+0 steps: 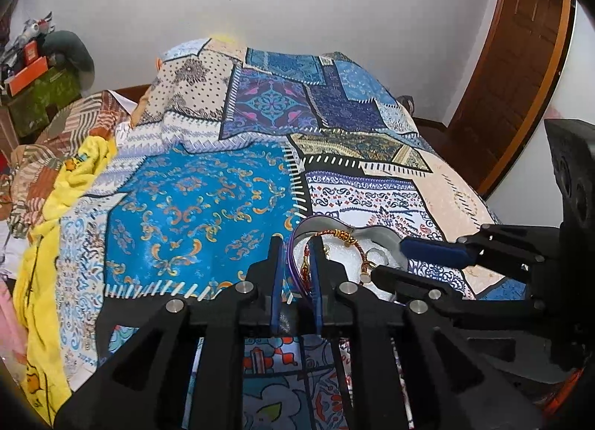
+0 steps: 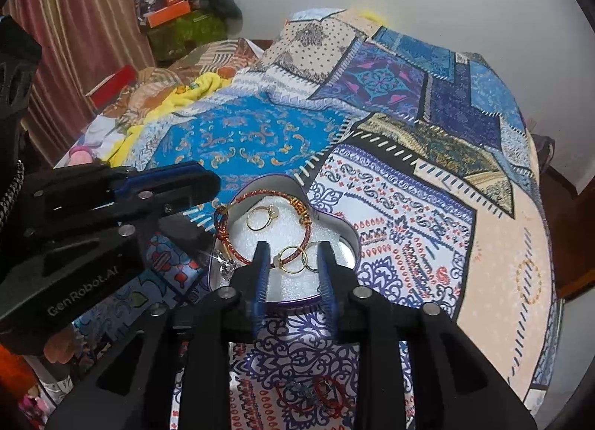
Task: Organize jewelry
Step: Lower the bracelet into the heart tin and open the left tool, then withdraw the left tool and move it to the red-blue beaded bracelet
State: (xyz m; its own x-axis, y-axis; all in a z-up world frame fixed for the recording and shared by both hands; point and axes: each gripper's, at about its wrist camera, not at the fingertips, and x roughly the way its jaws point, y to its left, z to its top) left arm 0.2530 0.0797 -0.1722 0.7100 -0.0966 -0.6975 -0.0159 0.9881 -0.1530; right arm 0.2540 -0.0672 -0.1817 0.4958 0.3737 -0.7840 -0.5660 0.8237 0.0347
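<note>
A heart-shaped purple-rimmed jewelry box (image 2: 336,223) with white foam lies on the patterned bedspread. In it are a red braided bracelet (image 2: 230,244), a gold ring (image 2: 260,218) and two linked rings (image 2: 293,259). My right gripper (image 2: 293,249) is open, its fingers straddling the linked rings above the foam. My left gripper (image 1: 295,244) is nearly closed on the box's left rim (image 1: 293,262); it shows in the right wrist view (image 2: 212,184). The bracelet (image 1: 334,233) and a ring (image 1: 366,266) show in the left wrist view. The right gripper's blue pad (image 1: 433,249) reaches over the box.
A patchwork bedspread (image 2: 409,177) covers the bed. Red and blue jewelry pieces (image 2: 316,392) lie on it near me, under my right gripper. A yellow blanket (image 1: 48,244) and pillows are at the left. A wooden door (image 1: 520,58) is at the right.
</note>
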